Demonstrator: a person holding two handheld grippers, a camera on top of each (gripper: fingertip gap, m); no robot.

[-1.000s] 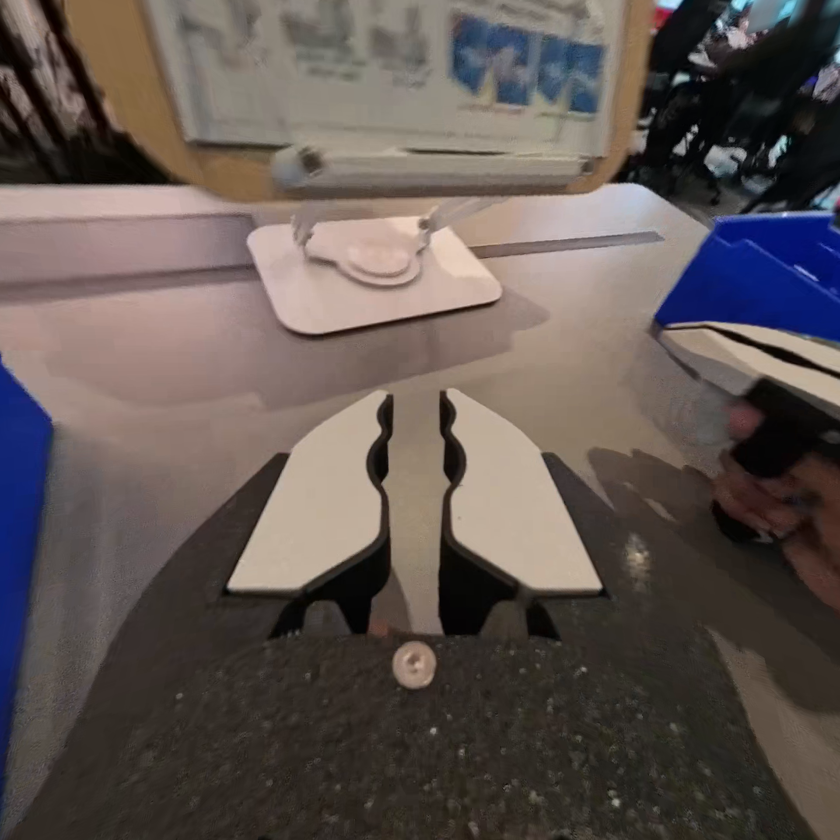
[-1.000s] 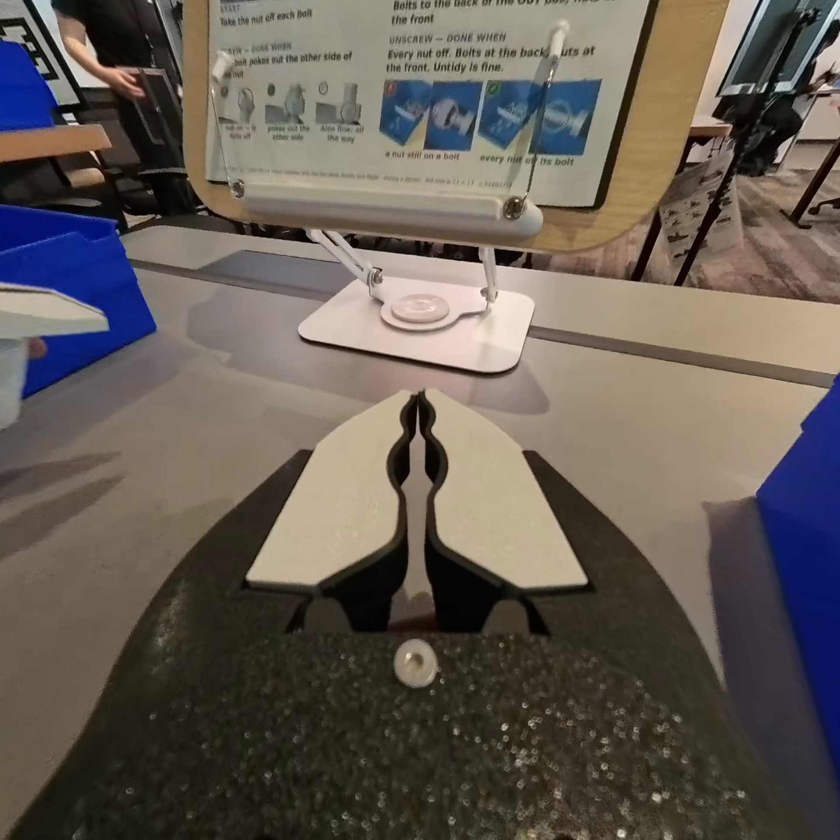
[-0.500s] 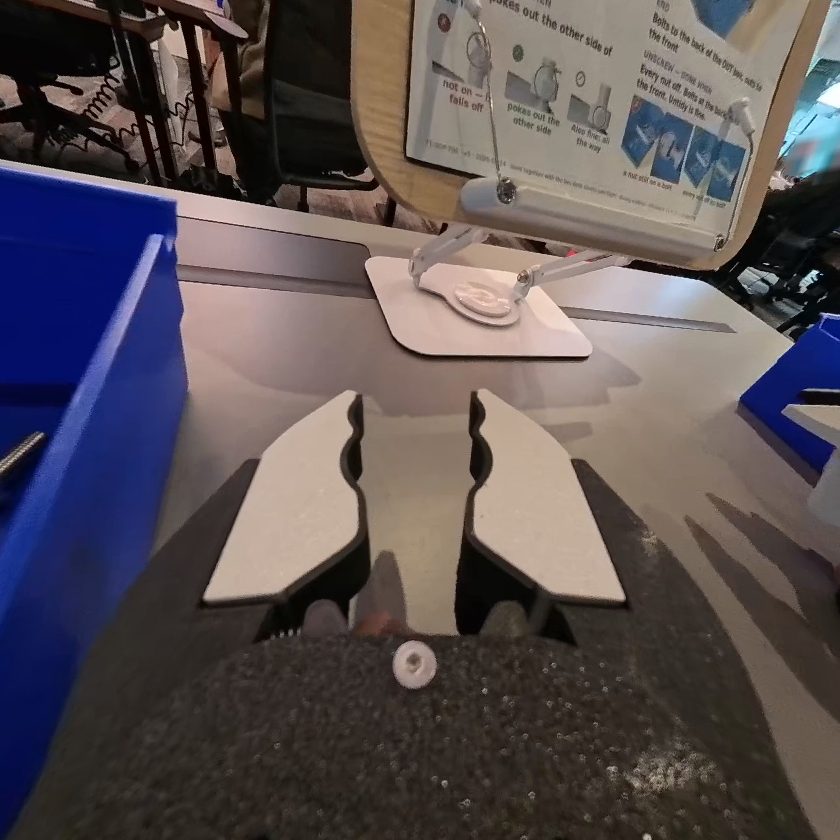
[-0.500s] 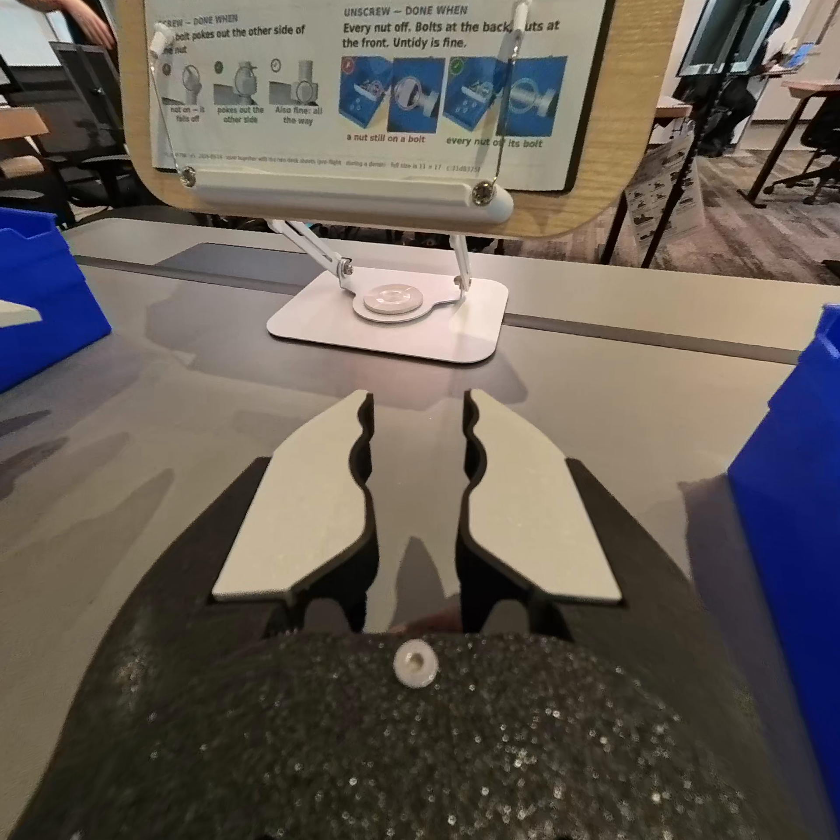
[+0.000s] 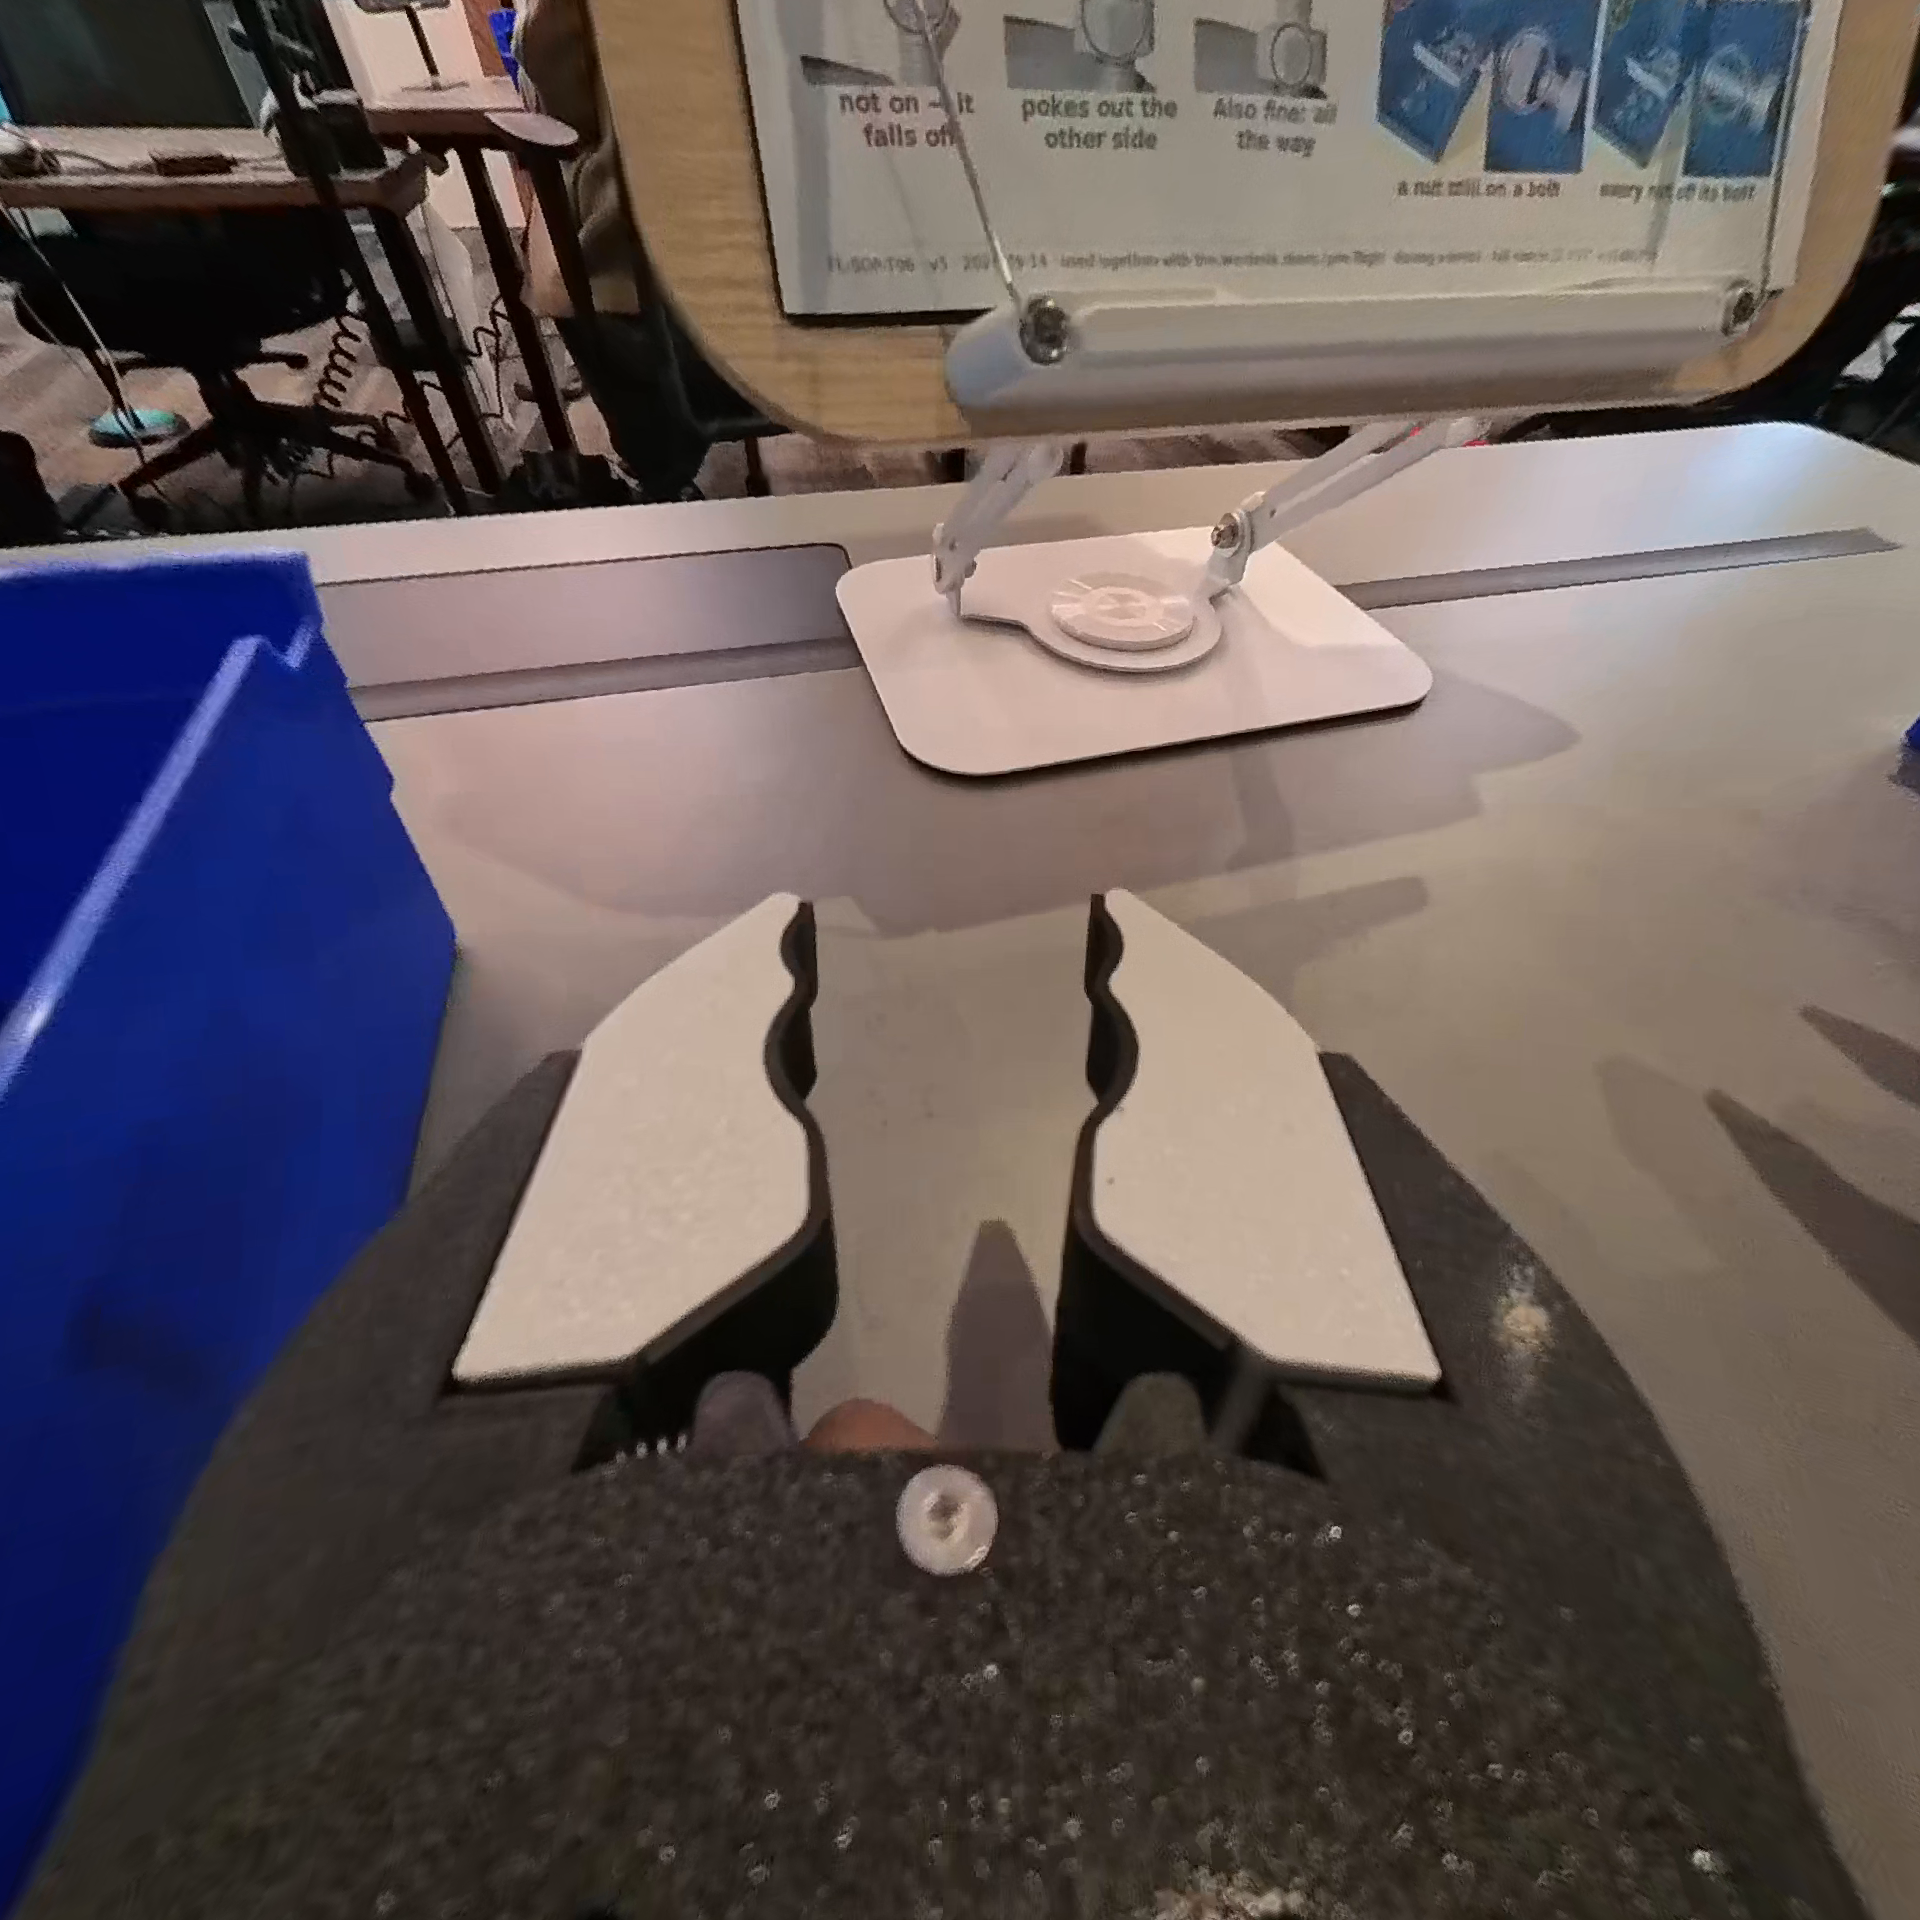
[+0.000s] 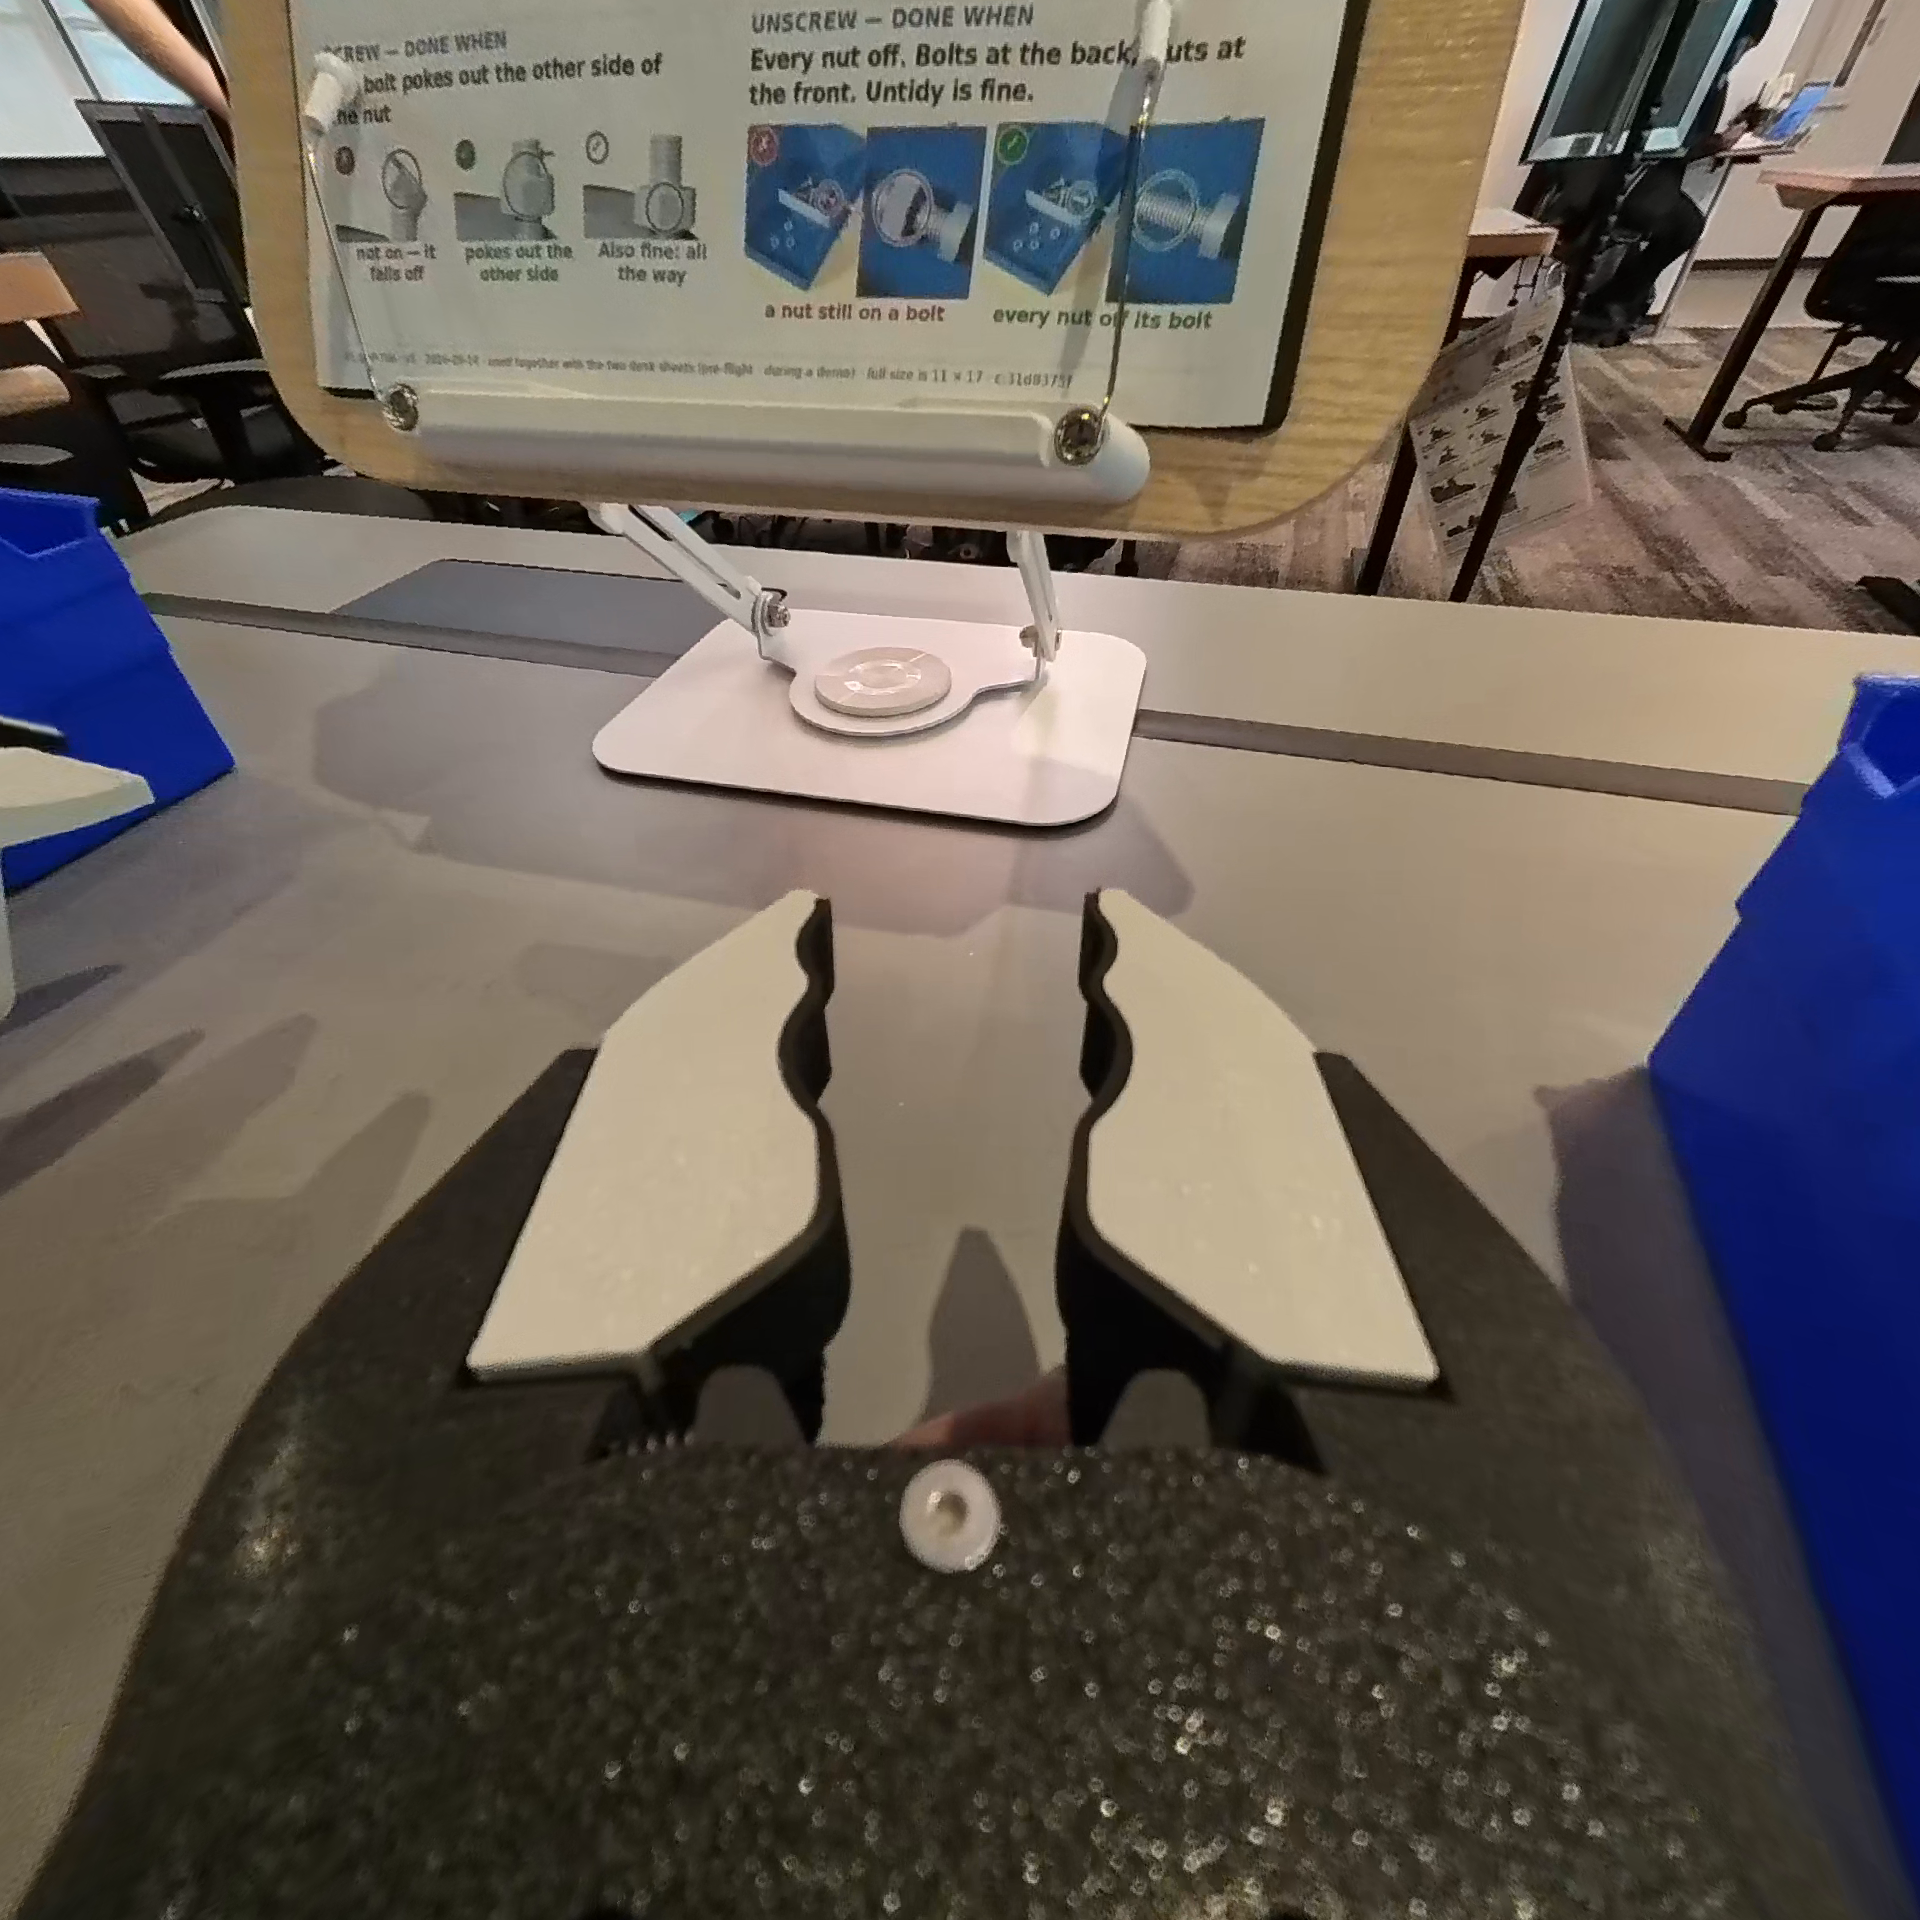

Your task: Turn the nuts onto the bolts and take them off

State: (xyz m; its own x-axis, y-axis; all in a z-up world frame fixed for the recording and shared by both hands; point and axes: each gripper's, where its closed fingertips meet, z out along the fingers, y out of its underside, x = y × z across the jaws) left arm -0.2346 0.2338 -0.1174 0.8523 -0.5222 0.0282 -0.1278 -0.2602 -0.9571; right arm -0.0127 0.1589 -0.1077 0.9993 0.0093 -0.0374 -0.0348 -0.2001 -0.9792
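Nuts, bolts unseen; left tool [image 5: 948, 925] and right tool [image 6: 956, 920] wide, empty; second blue bin [image 6: 1808, 1091] only in right view.

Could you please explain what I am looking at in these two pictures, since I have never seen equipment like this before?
There is no robot here: a person holds one hand-held gripper in each hand, and each carries a camera looking forward along its two fingers. One picture comes from the left gripper, the other from the right gripper. Both are open and hold nothing.

Both hover over a grey table. At its far side stands a white stand holding a wooden board with an instruction sheet. A blue bin sits beside the left gripper, and another blue bin beside the right one. No nuts or bolts are visible in either picture.
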